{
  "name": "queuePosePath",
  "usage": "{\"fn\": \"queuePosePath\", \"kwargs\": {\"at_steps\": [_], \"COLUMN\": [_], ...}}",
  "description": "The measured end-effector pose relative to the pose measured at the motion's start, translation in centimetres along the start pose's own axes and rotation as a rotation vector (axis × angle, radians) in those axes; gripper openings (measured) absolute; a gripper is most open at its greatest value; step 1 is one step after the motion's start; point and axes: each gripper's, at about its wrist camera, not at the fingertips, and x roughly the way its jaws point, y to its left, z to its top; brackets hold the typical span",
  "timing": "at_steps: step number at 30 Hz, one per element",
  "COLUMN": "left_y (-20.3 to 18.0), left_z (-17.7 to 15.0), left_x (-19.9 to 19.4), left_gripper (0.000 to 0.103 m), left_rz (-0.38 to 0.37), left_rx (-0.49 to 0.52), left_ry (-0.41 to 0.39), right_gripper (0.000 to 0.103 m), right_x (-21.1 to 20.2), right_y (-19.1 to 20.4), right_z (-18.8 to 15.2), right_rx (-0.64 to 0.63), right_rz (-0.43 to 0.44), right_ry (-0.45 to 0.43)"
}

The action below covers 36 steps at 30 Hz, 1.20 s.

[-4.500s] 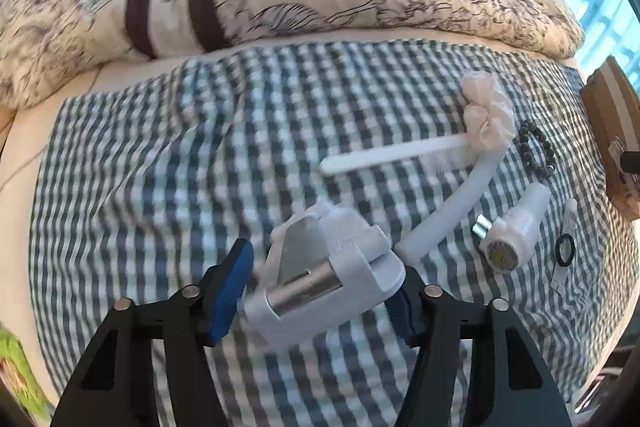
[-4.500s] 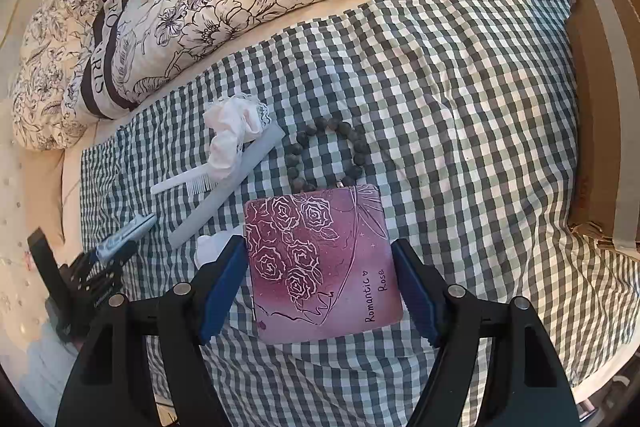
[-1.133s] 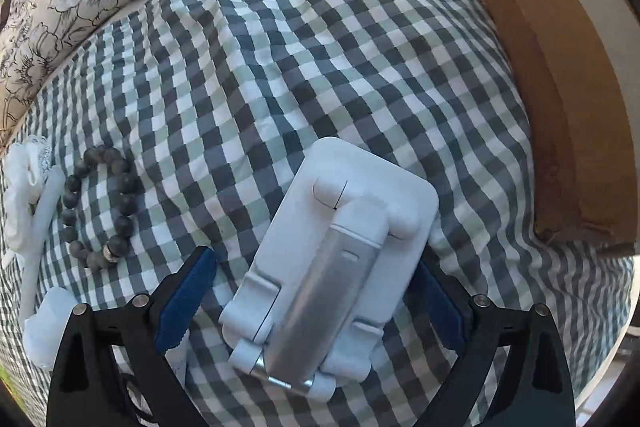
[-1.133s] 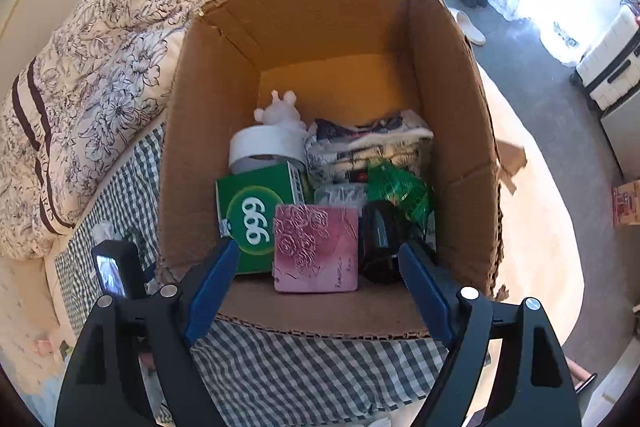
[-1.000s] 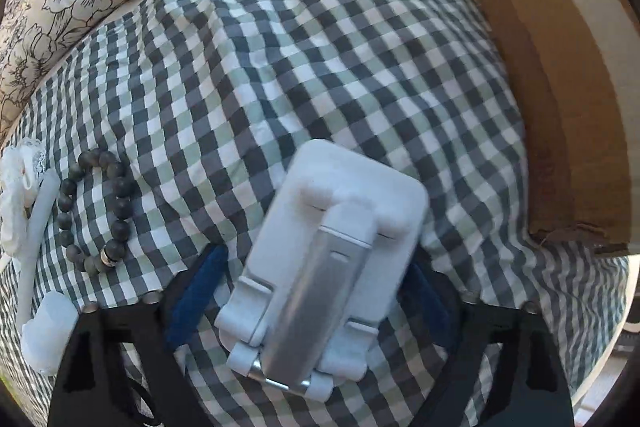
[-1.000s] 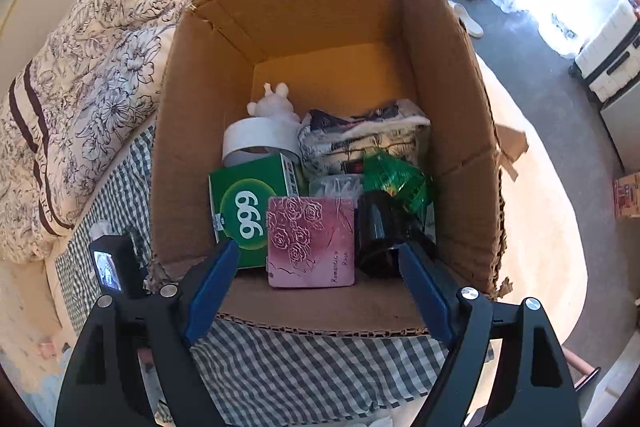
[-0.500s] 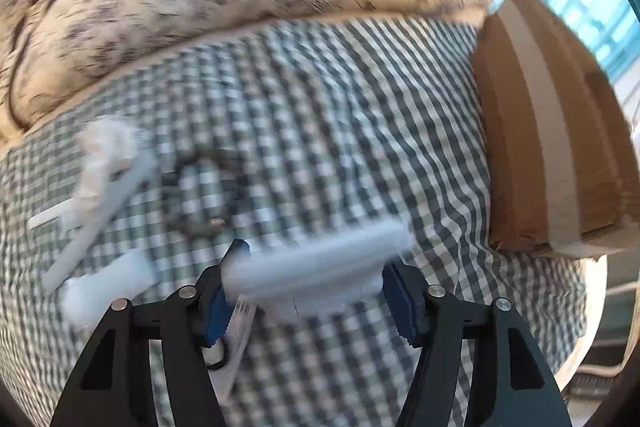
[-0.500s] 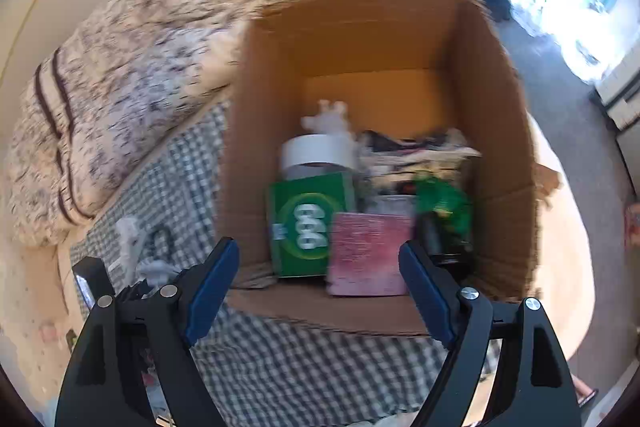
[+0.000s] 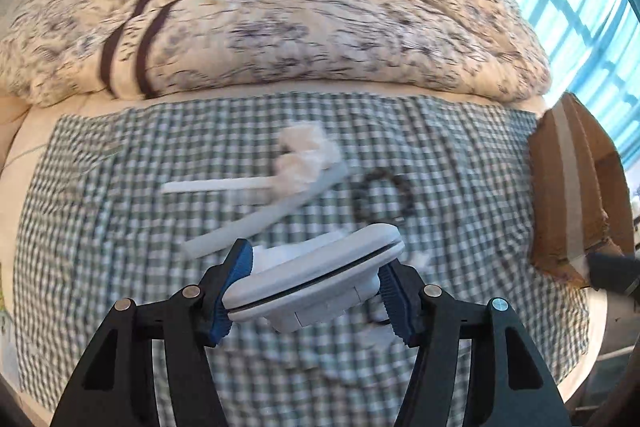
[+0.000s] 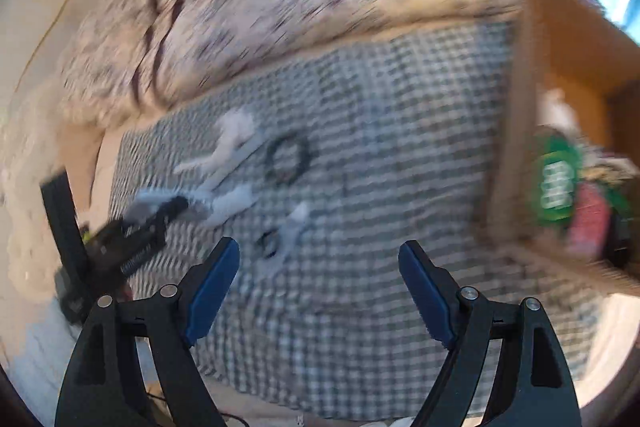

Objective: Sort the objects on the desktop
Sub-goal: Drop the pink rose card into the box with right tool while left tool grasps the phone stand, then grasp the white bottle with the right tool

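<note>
The white phone stand [image 9: 312,279] is sitting crosswise between the blue pads of the left claw [image 9: 314,293], clear of the checked cloth [image 9: 460,155] spread on the bed. The jaws have just been closing and are now pressing on the stand's two ends, so it is being carried, tilted with its right end higher.

Beyond it, several things are still lying on the cloth: a white comb [image 9: 216,185], a pale tube [image 9: 264,217] with a white scrunchie [image 9: 304,155] on top of it, and a dark bead bracelet [image 9: 382,197] just to their right. In the right wrist view a small packet with a black ring [image 10: 280,237] is also lying near the bracelet, though blur is hiding its details.

The right claw [image 10: 320,291] is standing wide open with nothing between its pads, hovering over the cloth.

The cardboard box [image 10: 520,131] is standing at the cloth's right edge. Inside it a green carton [image 10: 556,179] and a pink rose-patterned card [image 10: 586,223] are already lying among other blurred things, so part of the sorting looks done. What is left, judging by the cloth, is the stand in hand and then the comb, tube, scrunchie, bracelet and packet. A flowered duvet [image 9: 280,19] is bunched behind the cloth.
</note>
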Motion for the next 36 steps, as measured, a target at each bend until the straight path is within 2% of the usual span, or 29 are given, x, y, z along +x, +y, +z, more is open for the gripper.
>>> {"fn": "queuePosePath", "kwargs": {"at_steps": [3, 6, 9, 13, 18, 20, 21, 22, 23, 24, 31, 36], "left_y": [2.2, 4.1, 5.3, 6.5, 7.8, 8.2, 8.3, 8.4, 8.5, 8.5, 8.3, 7.3], "left_z": [-0.6, -1.2, -1.6, -2.2, -2.3, -2.3, -2.3, -2.3, -2.3, -2.2, -1.0, 0.4], "left_x": [-0.3, -0.4, -0.4, -0.2, 0.7, 0.9, 0.9, 0.9, 0.8, 0.8, -0.4, -2.3], "left_gripper": [0.063, 0.063, 0.063, 0.062, 0.063, 0.063, 0.063, 0.063, 0.063, 0.063, 0.062, 0.063], "left_rz": [0.011, 0.002, -0.009, -0.049, -0.076, -0.086, -0.091, -0.095, -0.098, -0.101, -0.118, -0.135], "left_rx": [0.000, 0.004, 0.038, 0.063, 0.070, 0.074, 0.076, 0.078, 0.079, 0.079, 0.079, 0.085], "left_ry": [-0.001, 0.001, 0.006, 0.009, 0.022, 0.029, 0.030, 0.031, 0.032, 0.032, -0.002, -0.049], "right_gripper": [0.082, 0.082, 0.082, 0.079, 0.065, 0.058, 0.051, 0.044, 0.027, 0.024, 0.024, 0.024], "right_x": [5.4, 10.3, 13.2, 15.0, 17.5, 18.7, 18.9, 18.7, 18.3, 17.7, 10.9, 5.9], "right_y": [3.1, 4.0, 3.3, 1.1, 0.8, 1.3, 1.6, 1.9, 2.1, 2.3, 6.3, 8.6], "right_z": [-1.5, -2.4, -2.5, -1.5, -0.4, -0.3, -0.3, -0.2, -0.2, -0.2, 0.4, 1.4], "right_rx": [-0.035, 0.001, 0.084, 0.252, 0.340, 0.335, 0.323, 0.317, 0.316, 0.316, 0.163, 0.128], "right_rz": [0.002, -0.012, -0.038, -0.070, -0.113, -0.167, -0.203, -0.225, -0.227, -0.214, -0.204, -0.176], "right_ry": [0.075, 0.129, 0.117, 0.096, 0.119, 0.140, 0.135, 0.122, 0.105, 0.091, -0.044, -0.122]}}
